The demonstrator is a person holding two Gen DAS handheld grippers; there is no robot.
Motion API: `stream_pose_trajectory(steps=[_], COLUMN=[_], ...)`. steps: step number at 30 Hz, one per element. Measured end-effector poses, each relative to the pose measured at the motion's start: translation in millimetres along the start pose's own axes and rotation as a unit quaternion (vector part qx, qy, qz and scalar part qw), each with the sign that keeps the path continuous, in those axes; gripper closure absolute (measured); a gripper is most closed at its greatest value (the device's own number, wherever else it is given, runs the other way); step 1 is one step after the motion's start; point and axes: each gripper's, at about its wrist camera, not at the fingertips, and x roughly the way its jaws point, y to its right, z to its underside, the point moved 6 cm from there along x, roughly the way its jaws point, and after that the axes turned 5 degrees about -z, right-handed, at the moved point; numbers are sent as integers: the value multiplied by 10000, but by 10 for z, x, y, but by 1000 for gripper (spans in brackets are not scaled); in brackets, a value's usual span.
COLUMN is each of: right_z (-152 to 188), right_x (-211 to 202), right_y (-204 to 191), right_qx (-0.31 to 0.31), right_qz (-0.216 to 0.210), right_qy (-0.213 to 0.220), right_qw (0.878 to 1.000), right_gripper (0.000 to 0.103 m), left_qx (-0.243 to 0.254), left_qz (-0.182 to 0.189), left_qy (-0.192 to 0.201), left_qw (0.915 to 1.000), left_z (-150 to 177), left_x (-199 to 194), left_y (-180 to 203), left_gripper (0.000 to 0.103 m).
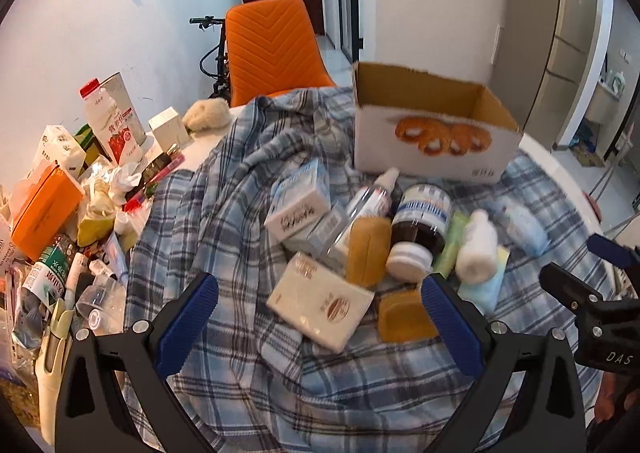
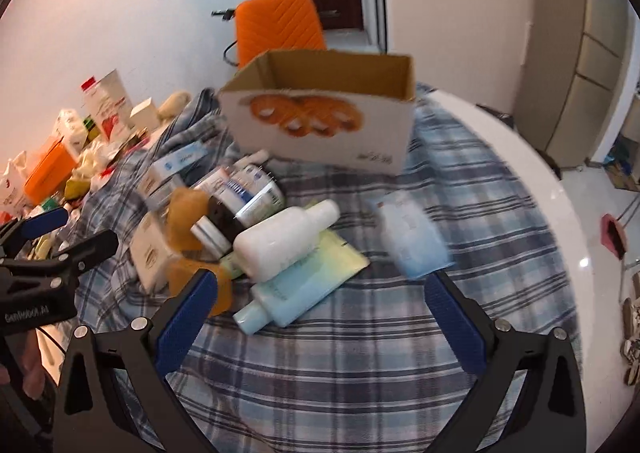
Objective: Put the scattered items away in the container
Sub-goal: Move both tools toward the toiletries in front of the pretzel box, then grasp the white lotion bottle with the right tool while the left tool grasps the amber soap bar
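An open cardboard box (image 1: pixel 434 141) with orange rings printed on its side stands on the plaid cloth; it also shows in the right wrist view (image 2: pixel 320 121). In front of it lies a heap of items: a white soap box (image 1: pixel 320 303), amber soap bars (image 1: pixel 366 249), a brown jar (image 1: pixel 420 229), a white bottle (image 2: pixel 280 241), a pale blue tube (image 2: pixel 276 301) and a blue packet (image 2: pixel 414 241). My left gripper (image 1: pixel 318 319) is open and empty, above the white soap box. My right gripper (image 2: pixel 320 311) is open and empty, above the cloth near the tube.
A cluttered pile (image 1: pixel 68 213) of bottles, cartons and an orange box fills the table's left side. An orange chair (image 1: pixel 272 49) stands behind the table. The white table rim (image 2: pixel 532 189) curves on the right, with floor beyond it.
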Motion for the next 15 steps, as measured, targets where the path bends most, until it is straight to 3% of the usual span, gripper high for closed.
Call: stream_pose_trajectory(steps=[4,15], right_z=[-78,-129], right_x=[123,581], right_y=[-89,-267], right_qx=[-130,-283], right_qz=[-38,407], right_qy=[-71,-295], right_qw=[9999,9983], right_gripper=[0,3], left_qx=[-67,-284], left_qz=[54,-9], left_qy=[28,-134], left_qw=[10000,9995], left_z=[77,216], left_x=[-24,156], left_y=[-60,-258], left_gripper=[0,0])
